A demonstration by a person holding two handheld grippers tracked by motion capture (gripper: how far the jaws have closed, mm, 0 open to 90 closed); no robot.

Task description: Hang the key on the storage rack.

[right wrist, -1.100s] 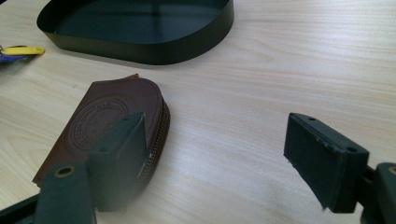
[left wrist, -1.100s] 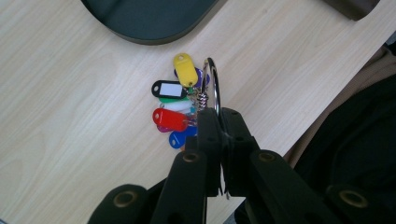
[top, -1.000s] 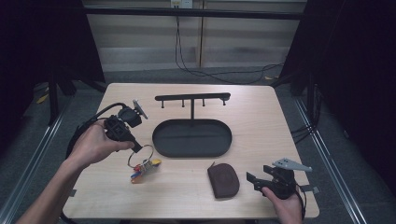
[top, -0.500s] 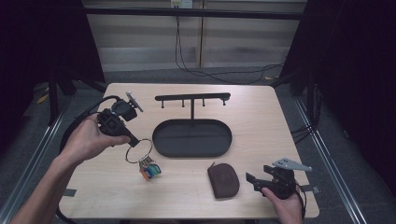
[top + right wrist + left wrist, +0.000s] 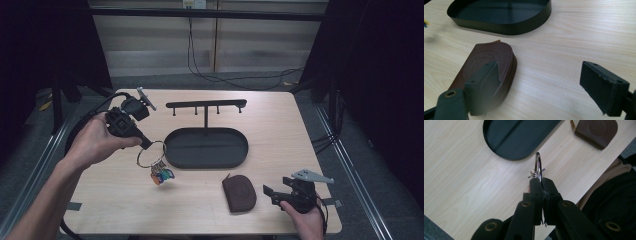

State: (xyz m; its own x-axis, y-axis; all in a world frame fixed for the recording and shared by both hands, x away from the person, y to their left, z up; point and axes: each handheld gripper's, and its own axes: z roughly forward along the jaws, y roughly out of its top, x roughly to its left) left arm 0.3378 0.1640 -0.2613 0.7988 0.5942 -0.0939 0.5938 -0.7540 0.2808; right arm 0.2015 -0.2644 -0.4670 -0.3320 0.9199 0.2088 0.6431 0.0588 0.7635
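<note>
high view: left gripper lifts key ring above table, left of tray; rack behind
left gripper view: jaws clamped on ring; carry step; next, likely hook onto rack
right gripper view: right gripper wide open, empty, beside pouch

Silver key ring, blue-orange keys; brown embossed pouch; black tray; pale wood-grain table.
</note>
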